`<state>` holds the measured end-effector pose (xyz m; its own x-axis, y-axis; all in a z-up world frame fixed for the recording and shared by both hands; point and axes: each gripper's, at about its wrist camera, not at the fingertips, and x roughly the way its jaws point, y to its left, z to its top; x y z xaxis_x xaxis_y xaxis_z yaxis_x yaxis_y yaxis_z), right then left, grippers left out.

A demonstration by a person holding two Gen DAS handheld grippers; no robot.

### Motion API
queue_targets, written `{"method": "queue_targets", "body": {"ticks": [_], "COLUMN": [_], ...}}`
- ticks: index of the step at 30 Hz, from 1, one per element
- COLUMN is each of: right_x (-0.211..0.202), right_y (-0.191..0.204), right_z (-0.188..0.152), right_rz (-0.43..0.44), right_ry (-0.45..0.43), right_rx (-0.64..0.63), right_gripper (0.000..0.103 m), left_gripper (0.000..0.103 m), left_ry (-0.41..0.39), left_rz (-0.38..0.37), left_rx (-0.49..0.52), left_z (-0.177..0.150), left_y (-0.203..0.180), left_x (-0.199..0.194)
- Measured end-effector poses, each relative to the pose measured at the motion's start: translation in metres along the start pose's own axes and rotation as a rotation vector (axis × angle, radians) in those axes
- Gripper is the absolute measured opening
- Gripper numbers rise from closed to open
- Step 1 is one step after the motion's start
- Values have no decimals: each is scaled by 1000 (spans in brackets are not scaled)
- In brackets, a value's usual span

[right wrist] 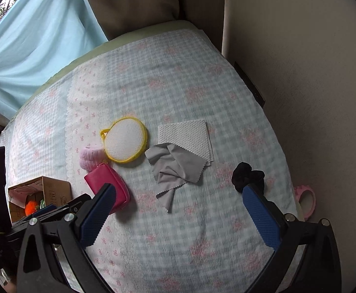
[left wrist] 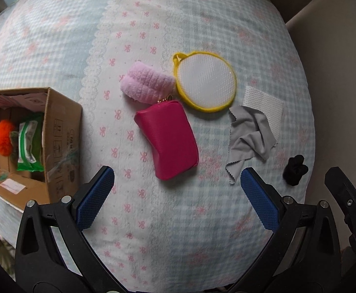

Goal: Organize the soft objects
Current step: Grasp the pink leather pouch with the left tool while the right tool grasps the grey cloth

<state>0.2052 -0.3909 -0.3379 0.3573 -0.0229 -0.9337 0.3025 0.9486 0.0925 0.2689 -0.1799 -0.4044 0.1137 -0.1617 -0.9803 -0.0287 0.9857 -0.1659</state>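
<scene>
Soft items lie on the bed: a magenta pouch [left wrist: 169,141] [right wrist: 115,183], a pink fluffy roll [left wrist: 147,86] [right wrist: 90,158], a round yellow-rimmed mesh pad [left wrist: 206,80] [right wrist: 125,140], a grey cloth [left wrist: 250,135] [right wrist: 175,168], a white textured cloth [left wrist: 266,109] [right wrist: 185,134] and a black scrunchie [left wrist: 295,171] [right wrist: 247,174]. My left gripper [left wrist: 176,178] is open and empty, hovering just short of the pouch. My right gripper [right wrist: 179,197] is open and empty, above the bed near the grey cloth.
An open cardboard box [left wrist: 60,131] [right wrist: 53,190] stands at the left on the bed, holding an orange pom-pom [left wrist: 3,138] and a green wipes pack [left wrist: 30,144]. A beige wall [right wrist: 312,97] borders the bed's right side. A pink ring [right wrist: 306,200] lies by the bed's right edge.
</scene>
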Motion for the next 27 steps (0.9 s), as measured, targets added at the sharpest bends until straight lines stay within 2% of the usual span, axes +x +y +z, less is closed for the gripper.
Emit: {"method": "queue_targets", "body": {"ticks": [5, 12, 21, 25, 27], "right_x": [55, 123, 174, 183, 181], "right_y": [-2, -1, 9, 8, 10], "right_z": [6, 7, 3, 0, -2], "right_rz": [5, -3, -73, -102, -114], "right_ry": [52, 127, 185, 190, 186], "right_rx": [25, 93, 139, 147, 138], "right_gripper": [103, 103, 103, 94, 86], "left_gripper": [103, 101, 95, 90, 81], "left_ry": [31, 33, -1, -21, -25], "left_rz": [34, 75, 120, 135, 125], "left_rx": [-29, -65, -68, -17, 1], "left_z": [9, 14, 15, 12, 12], "left_y": [2, 7, 9, -2, -7], "left_x": [51, 106, 129, 128, 127]}}
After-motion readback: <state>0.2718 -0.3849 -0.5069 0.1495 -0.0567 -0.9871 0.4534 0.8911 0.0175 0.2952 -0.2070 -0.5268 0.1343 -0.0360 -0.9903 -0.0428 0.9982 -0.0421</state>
